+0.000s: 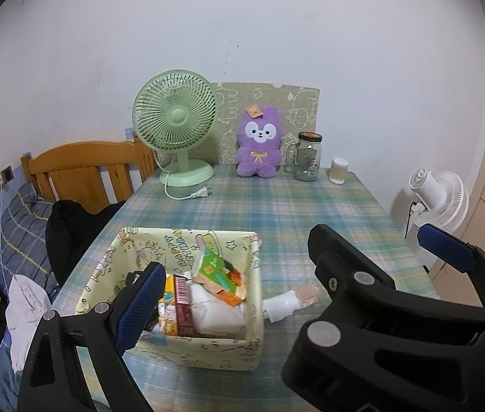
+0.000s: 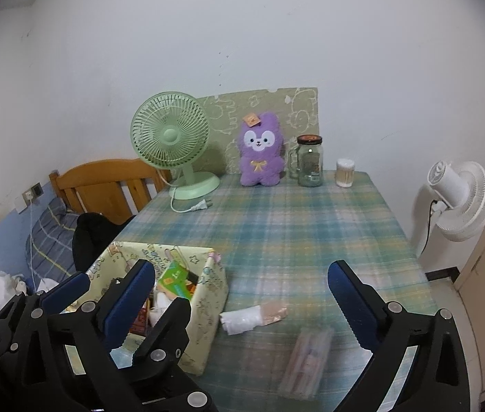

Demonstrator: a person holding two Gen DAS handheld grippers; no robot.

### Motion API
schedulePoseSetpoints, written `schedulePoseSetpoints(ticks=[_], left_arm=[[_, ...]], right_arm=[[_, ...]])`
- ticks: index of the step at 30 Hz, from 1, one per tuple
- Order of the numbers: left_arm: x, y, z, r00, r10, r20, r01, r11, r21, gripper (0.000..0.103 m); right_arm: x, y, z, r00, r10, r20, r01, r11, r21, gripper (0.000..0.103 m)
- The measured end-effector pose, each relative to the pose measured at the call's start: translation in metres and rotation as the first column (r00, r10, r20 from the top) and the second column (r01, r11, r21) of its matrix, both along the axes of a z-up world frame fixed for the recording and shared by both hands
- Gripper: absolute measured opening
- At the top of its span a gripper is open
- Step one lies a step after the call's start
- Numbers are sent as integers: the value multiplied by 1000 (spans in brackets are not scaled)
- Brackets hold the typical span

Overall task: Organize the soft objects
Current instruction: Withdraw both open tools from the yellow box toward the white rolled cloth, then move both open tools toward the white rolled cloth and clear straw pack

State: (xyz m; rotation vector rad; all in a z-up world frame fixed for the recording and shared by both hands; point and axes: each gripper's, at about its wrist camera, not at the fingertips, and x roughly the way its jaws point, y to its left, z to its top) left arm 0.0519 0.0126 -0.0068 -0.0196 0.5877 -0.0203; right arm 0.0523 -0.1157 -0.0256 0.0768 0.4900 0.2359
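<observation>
The clear packet [image 2: 306, 360] lying near the table's front edge is blurred, its contents perhaps pinkish. Inside the patterned box [image 1: 208, 346], the packets overlap and half hide each other. A white rolled cloth [image 2: 242, 319] lies on the plaid tablecloth [image 2: 294, 226], just beside the box. The left gripper [image 1: 302, 271] and right gripper [image 2: 242, 298] both stand wide apart, empty. A purple plush [image 2: 261, 151] sits against the wall.
</observation>
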Motion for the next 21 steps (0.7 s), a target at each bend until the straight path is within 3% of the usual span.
schedulePoseSetpoints(ticks=[17, 21], left_arm=[[-7, -40, -9, 997, -72, 22, 71, 997, 20, 96], [-11, -45, -21, 998, -51, 45, 50, 999, 16, 96]], right_arm=[[-13, -36, -12, 998, -64, 26, 64, 998, 0, 102], [-13, -41, -24, 997, -74, 17, 75, 997, -18, 102]])
